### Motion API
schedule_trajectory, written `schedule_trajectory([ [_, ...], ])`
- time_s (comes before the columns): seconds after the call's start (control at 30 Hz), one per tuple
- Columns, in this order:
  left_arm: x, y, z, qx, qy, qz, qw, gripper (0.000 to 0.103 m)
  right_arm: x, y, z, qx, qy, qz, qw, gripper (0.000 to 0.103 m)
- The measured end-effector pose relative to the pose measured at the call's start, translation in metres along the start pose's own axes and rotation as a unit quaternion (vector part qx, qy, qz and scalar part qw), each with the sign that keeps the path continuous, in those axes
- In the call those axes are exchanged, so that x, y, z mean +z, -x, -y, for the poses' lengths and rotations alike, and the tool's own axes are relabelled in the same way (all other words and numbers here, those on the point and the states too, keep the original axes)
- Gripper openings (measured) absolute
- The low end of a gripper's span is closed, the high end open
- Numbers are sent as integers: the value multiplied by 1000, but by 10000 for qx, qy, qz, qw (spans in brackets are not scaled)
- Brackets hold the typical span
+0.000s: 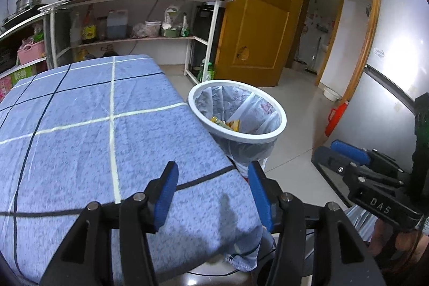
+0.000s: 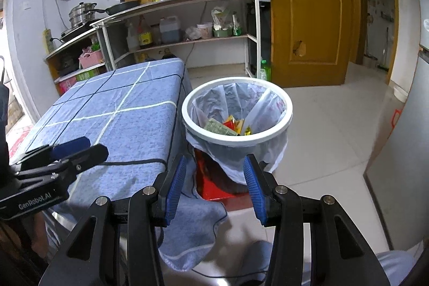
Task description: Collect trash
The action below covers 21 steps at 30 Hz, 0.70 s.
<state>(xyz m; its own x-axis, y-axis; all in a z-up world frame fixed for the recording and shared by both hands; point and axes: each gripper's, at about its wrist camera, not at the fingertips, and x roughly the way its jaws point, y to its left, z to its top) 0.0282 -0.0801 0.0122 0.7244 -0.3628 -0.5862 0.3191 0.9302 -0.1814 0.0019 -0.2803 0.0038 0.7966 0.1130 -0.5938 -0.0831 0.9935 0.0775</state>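
1. We see our left gripper (image 1: pixel 213 195) at the bottom centre of the left wrist view, its blue pads apart with nothing between them, over the near corner of the blue checked tablecloth (image 1: pixel 88 130).
2. Our right gripper (image 2: pixel 215 188) sits at the bottom centre of the right wrist view, pads apart and empty, aimed at the foot of the bin.
3. The white trash bin (image 2: pixel 288 109) stands on the floor just beside the table's right edge, in the middle of the right wrist view. It stands upright with its long axis vertical, its round mouth facing up and narrowing towards the base; a thin clear liner (image 2: pixel 276 154) hangs over the rim.
4. Inside the bin lie wrappers (image 2: pixel 228 126): a green one on the left, red and yellow ones to its right. Which way each one points we cannot tell.
5. In the left wrist view the same bin appears right of centre, with only yellow scraps showing in it.
6. A red object (image 2: pixel 214 186) lies on the floor below the bin, between our right pads in the picture.
7. The tablecloth carries no trash.
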Motion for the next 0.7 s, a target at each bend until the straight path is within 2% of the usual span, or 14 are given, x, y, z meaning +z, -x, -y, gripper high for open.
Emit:
schedule_trajectory([
  [0.2,-5,11,2,178,-47,146,9997,56,0,3,2,45,-3,40,10000,46],
  [0.7,-9,14,0,278,59,92,9996,56,-2,4,-2,88,64,6,9999,46],
])
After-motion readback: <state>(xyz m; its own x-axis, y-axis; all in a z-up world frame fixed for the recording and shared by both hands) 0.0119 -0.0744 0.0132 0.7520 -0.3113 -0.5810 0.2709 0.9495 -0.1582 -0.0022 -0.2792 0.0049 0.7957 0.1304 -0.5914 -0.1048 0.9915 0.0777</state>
